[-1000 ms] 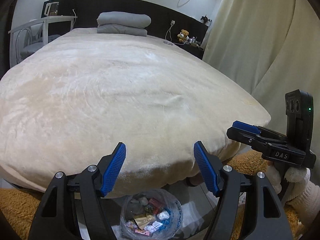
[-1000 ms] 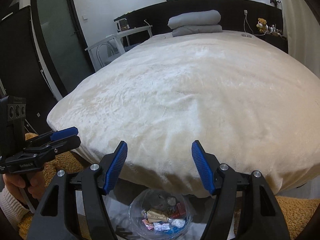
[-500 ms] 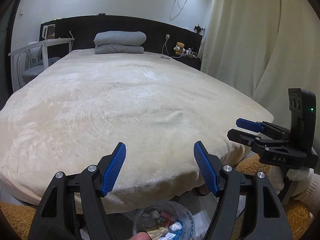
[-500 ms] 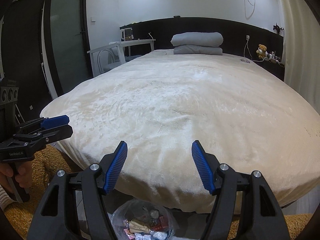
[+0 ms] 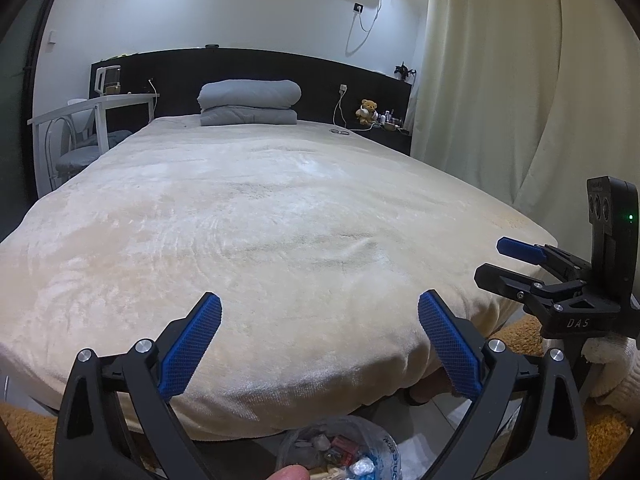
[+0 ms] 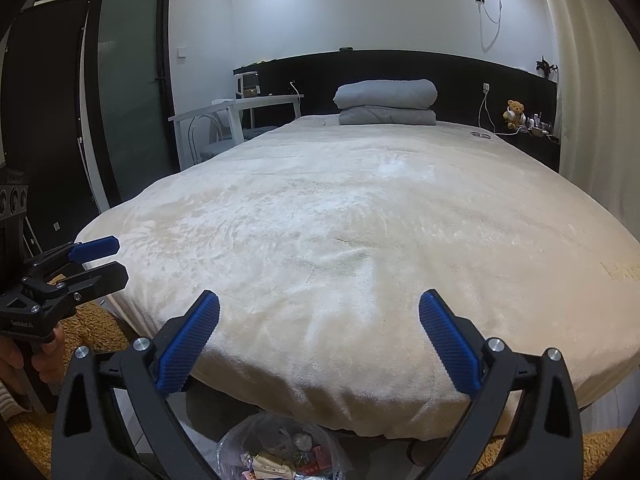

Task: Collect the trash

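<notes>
Both the left gripper (image 5: pixel 319 344) and right gripper (image 6: pixel 319 344) are opening with nothing between them, so the clear trash bag (image 6: pixel 280 450) below the bed's (image 6: pixel 360 220) foot edge risks spilling wrappers.

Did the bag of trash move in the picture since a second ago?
Yes. In the left wrist view the bag of trash slid down toward the bottom edge, away from the bed hem. Probably the camera tilted, not the bag.
</notes>
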